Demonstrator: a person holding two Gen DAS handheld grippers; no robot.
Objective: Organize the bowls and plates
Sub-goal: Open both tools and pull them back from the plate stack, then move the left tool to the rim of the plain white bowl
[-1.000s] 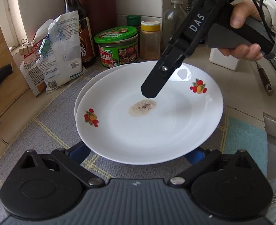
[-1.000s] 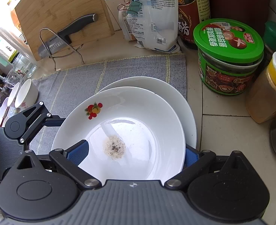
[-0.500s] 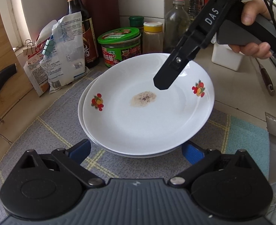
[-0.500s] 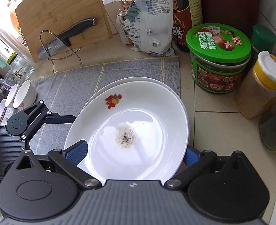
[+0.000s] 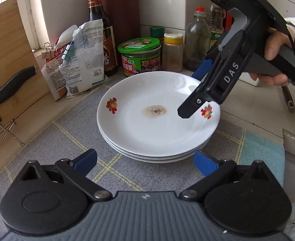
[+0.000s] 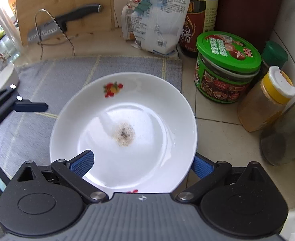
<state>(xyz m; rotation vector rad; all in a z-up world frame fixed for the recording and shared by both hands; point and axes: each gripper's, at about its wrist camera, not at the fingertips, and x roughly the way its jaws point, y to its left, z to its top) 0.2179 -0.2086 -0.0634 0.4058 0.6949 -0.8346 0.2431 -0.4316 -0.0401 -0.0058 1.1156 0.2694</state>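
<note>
At the far left, in the left wrist view, we saw a wooden cutting board (image 5: 9,60) leaning upright with a black-handled knife (image 5: 9,88) in a wire rack against it. Just right of it stood a clipped white food bag (image 5: 83,58), then a dark sauce bottle (image 5: 101,32), a green-lidded jar (image 5: 140,57), a yellow-capped spice jar (image 5: 172,52) and a clear glass bottle (image 5: 198,40), all lined along the wall.

In the middle lay the stack of white plates (image 5: 147,138) on a grey checked mat (image 5: 47,146); three rims showed at its near edge. The top plate (image 5: 139,128) bore small fruit motifs and a brownish speckled stain (image 5: 154,111) at its centre.

Our left gripper (image 5: 145,160) sat low over the mat with its blue-padded fingers (image 5: 86,160) spread wide, one either side of the stack's near edge, and we could see nothing between them.

Further right, our right gripper (image 5: 195,92) hung tilted over the stack's right rim, held by a hand (image 5: 276,64). In the right wrist view its blue pads (image 6: 81,163) stood well apart: the left pad sat over the plate's well and the right pad just outside the rim. We could not tell whether either pad touched the plate. At that view's left edge, small white bowls (image 6: 5,76) sat beyond the mat.
</note>
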